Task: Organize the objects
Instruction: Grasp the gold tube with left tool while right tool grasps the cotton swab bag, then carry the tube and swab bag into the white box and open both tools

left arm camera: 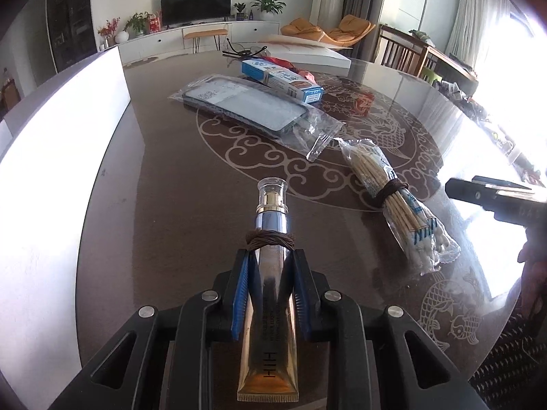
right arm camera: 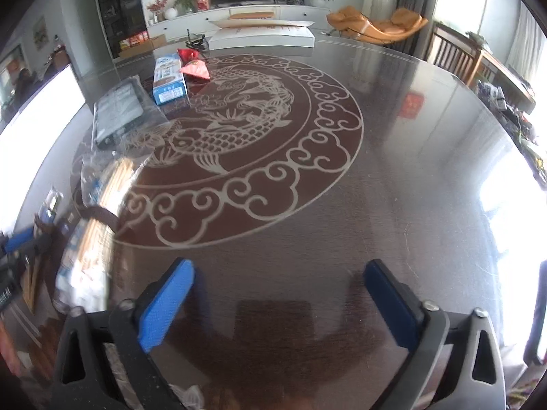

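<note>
My left gripper [left arm camera: 271, 254] is shut on a gold cosmetic tube [left arm camera: 270, 307] with a clear cap and a brown band, held above the round table [left arm camera: 164, 205]. A bag of cotton swabs [left arm camera: 396, 201], bound with a brown band, lies to its right; it shows blurred in the right wrist view [right arm camera: 92, 212]. A bagged phone case [left arm camera: 249, 109] and a blue box [left arm camera: 283, 80] lie farther back. My right gripper [right arm camera: 278, 270] is open and empty above bare table; its tip shows in the left wrist view [left arm camera: 485, 194].
A white box wall [left arm camera: 65, 130] stands along the table's left. A white flat box [right arm camera: 263, 36] and red packets [right arm camera: 196, 66] lie at the far side. Chairs and cluttered shelves stand to the right of the table.
</note>
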A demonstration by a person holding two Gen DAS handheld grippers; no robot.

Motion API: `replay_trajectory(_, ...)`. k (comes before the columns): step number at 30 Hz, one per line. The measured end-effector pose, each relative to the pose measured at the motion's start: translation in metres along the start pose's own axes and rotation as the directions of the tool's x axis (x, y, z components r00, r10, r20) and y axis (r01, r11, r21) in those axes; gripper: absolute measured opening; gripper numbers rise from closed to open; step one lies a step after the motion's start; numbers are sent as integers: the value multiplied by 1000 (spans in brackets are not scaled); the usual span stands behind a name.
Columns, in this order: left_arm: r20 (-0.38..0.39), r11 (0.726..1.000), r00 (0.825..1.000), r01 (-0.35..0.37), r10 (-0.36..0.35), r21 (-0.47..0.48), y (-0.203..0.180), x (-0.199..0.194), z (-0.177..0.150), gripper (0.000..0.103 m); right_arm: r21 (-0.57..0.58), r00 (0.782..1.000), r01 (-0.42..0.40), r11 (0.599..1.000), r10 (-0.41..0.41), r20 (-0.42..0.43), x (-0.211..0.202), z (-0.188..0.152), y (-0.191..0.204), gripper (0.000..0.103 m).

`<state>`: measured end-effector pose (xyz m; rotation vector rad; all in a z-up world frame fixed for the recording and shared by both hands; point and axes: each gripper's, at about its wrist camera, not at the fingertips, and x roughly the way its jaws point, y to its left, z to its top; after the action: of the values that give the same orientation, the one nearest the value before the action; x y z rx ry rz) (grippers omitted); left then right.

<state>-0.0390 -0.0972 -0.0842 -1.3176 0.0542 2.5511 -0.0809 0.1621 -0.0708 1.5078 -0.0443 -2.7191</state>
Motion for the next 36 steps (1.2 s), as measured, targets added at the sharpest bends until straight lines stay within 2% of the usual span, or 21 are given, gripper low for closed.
replay_trajectory(2, 13, 1000, 1000, 15, -15, -14, 3, -5, -6, 24, -12, 994, -111, 994, 111, 0, -16, 13, 22, 90)
replay_trajectory(4, 33, 1000, 999, 21, -20, -20, 3, -11, -10, 24, -61, 981, -191, 980, 188, -45, -20, 23, 54, 90)
replay_trajectory(6, 56, 999, 998, 28, -27, -28, 4, -20, -13, 24, -113, 970, -232, 966, 221, -101, -13, 27, 82, 85)
replay_trajectory(7, 67, 999, 997, 36, -33, -35, 5, -24, -14, 24, -140, 968, -229, 963, 210, -137, -4, 28, 95, 74)
replay_trajectory(8, 84, 998, 996, 45, -41, -40, 6, -31, -16, 24, -159, 968, -215, 964, 189, -163, 3, 27, 102, 57)
replay_trajectory(9, 97, 998, 994, 47, -43, -41, 7, -36, -17, 24, -164, 967, -201, 966, 168, -193, 14, 26, 107, 49)
replay_trajectory(10, 114, 998, 992, 50, -45, -38, 7, -43, -17, 24, -154, 966, -192, 969, 159, -204, 18, 23, 108, 32)
replay_trajectory(11, 138, 998, 989, 54, -49, -32, 7, -51, -18, 24, -135, 964, -202, 970, 173, -203, 19, 22, 105, 29)
replay_trajectory(15, 231, 997, 971, 73, -67, -17, 7, -87, -19, 24, -114, 970, -213, 970, 196, -145, -2, 16, 93, 28)
replay_trajectory(21, 350, 992, 934, 100, -69, -70, 29, -148, -7, 24, -52, 951, -300, 952, 294, -99, -41, 24, 85, 28)
replay_trajectory(23, 383, 989, 922, 101, -54, -105, 48, -170, -2, 24, -38, 930, -363, 931, 360, -77, -58, 32, 98, 28)
replay_trajectory(26, 403, 981, 915, 59, 20, -183, 89, -198, 0, 24, -67, 881, -472, 879, 469, -56, -84, 48, 137, 28)
replay_trajectory(27, 404, 975, 913, 43, 51, -220, 106, -205, -2, 24, -86, 862, -506, 858, 503, -51, -93, 51, 155, 28)
replay_trajectory(29, 388, 959, 915, 0, 114, -284, 138, -215, -10, 24, -133, 801, -597, 791, 596, -57, -114, 57, 200, 28)
replay_trajectory(30, 369, 949, 915, -41, 161, -313, 154, -217, -15, 24, -147, 775, -631, 762, 628, -69, -119, 60, 218, 28)
replay_trajectory(31, 346, 937, 916, -80, 204, -340, 167, -218, -20, 24, -163, 738, -674, 721, 669, -92, -125, 61, 244, 28)
replay_trajectory(33, 279, 914, 927, -132, 251, -383, 194, -214, -29, 24, -190, 693, -720, 668, 708, -134, -129, 60, 284, 28)
replay_trajectory(34, 229, 897, 931, -175, 285, -406, 206, -210, -32, 25, -210, 678, -733, 647, 719, -153, -129, 60, 307, 28)
replay_trajectory(36, 110, 842, 919, -292, 378, -454, 229, -199, -39, 26, -246, 669, -740, 626, 723, -175, -125, 56, 342, 30)
